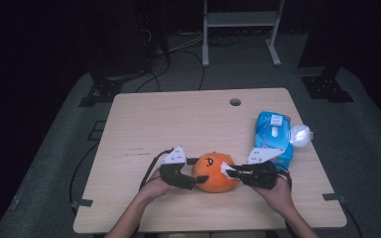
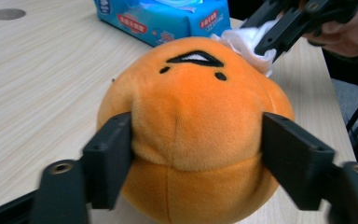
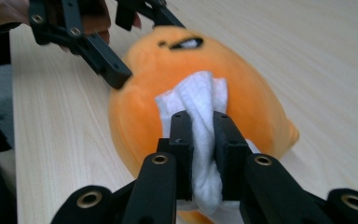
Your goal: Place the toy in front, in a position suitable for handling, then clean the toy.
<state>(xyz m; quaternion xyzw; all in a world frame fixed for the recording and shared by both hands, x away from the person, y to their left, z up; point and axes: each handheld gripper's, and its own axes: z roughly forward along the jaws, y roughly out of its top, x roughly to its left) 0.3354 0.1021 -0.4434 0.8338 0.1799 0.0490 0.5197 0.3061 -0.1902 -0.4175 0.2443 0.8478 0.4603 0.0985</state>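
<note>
Wiping looks under way but not finished: your right gripper (image 3: 199, 135) pinches a white wipe (image 3: 198, 100) between its pressed-together jaws and holds it against the side of the orange plush (image 1: 215, 172), which sits near the table's (image 1: 144, 124) front edge, about midway along it. No earlier frame tells you how much of the plush has been covered, so treat the face, the top and the far side as probably left to do. Your left gripper (image 2: 198, 154) straddles the plush from the opposite side; its jaws stand at the plush's flanks, touching or just beside the fabric, and you cannot tell from these views whether they press in. The blue wipe pack (image 1: 273, 136) lies toward the right edge, just behind your right hand (image 1: 282, 194). Both forearms come in from the front edge, and the two grippers point inward at each other, roughly level with the tabletop. Your left hand (image 1: 154, 188) rests low, near the surface.
</note>
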